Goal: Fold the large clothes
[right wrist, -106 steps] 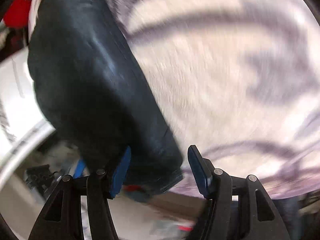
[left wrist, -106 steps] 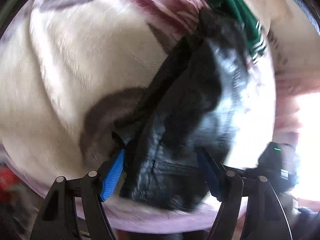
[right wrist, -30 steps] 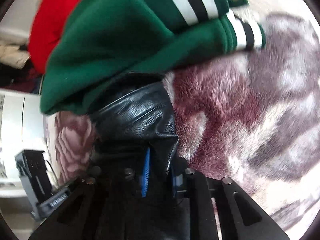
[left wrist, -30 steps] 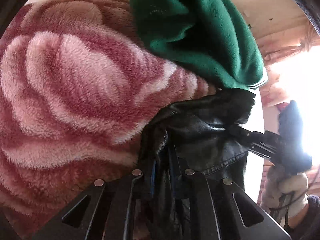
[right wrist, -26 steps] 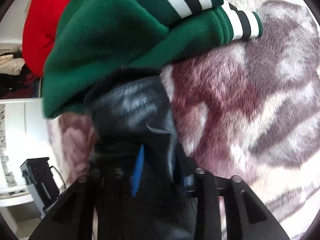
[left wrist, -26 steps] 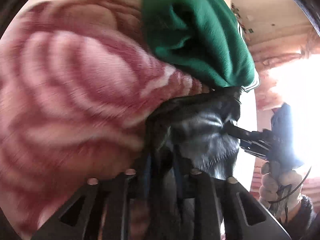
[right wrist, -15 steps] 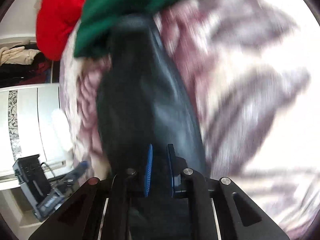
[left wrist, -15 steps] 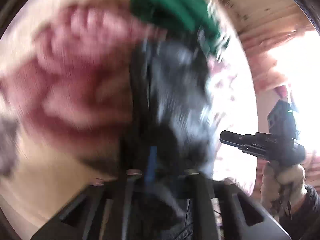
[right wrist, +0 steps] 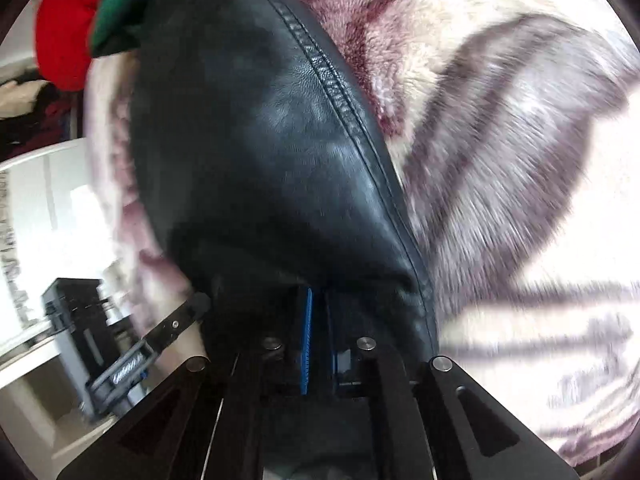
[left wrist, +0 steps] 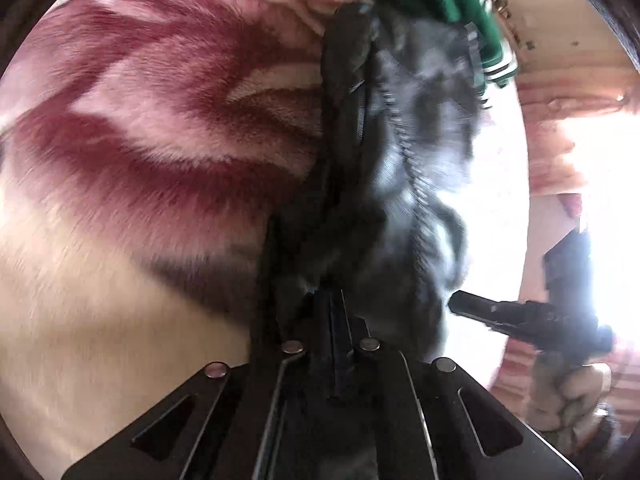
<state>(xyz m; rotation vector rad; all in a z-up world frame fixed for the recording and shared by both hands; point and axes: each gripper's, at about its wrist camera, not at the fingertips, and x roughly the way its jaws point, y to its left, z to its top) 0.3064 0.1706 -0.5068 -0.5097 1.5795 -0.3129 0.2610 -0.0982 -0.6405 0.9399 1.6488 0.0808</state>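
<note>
A plush blanket (left wrist: pixel 168 128) with swirls of dark red, pink, cream and grey-purple fills most of both views. Beyond the blanket's far edge in the left wrist view rises a cream wall (left wrist: pixel 560 20) with small dark marks, and beside it a window (left wrist: pixel 600 184) pours in glaring white light past a pinkish curtain (left wrist: pixel 552 160). In the right wrist view, white furniture (right wrist: pixel 44 208) stands off the blanket's left edge.
</note>
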